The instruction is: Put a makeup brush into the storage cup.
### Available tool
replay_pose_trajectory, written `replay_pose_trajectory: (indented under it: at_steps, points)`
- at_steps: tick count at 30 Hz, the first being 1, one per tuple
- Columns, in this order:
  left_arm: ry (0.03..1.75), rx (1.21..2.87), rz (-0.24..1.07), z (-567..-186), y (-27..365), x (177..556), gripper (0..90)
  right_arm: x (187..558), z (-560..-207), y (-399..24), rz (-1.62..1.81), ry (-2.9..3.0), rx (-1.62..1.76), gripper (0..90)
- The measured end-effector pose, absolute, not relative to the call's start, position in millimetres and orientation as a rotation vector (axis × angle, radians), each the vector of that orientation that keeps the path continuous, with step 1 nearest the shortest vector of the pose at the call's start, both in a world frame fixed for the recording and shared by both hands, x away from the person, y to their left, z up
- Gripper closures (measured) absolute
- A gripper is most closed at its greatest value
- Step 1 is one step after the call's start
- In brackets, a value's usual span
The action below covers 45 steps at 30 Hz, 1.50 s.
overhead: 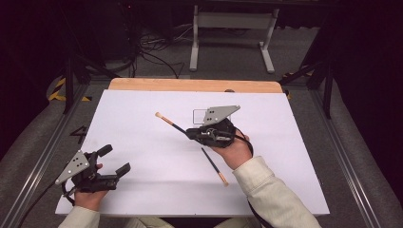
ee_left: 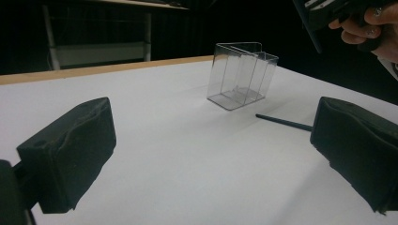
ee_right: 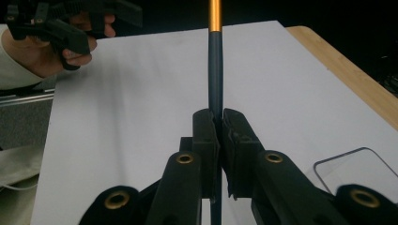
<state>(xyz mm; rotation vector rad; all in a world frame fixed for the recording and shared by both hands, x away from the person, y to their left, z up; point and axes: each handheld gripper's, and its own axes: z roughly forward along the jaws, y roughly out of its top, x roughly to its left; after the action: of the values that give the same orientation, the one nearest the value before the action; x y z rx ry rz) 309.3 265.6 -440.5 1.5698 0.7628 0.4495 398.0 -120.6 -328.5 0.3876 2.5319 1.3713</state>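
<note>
I am holding one dark stick (overhead: 172, 125) pinched tight in my right gripper (overhead: 192, 133), lifted over the white table (overhead: 142, 190). The clear box (ee_left: 241, 75) is sitting just beside it. Next I think I need to tip the stick upright and lower it in. My left gripper (overhead: 116, 161) is resting spread wide, with nothing in it. Another stick (overhead: 214, 166) is lying near my right hand.

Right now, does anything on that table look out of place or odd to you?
Nothing looks broken or spilled. One stick lies loose on the white board while its twin is clamped in the right gripper. The clear box seems to stand slightly tilted, though that may be the camera's angle.
</note>
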Motion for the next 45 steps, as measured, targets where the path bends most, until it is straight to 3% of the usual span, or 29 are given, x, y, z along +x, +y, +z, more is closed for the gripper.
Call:
replay_pose_trajectory:
  at_steps: [45]
  points:
    - [0.776,1.581,0.424,-444.4,264.3,313.6,1.1,435.7,-350.4,-193.5,1.758,2.063,0.621,84.5]
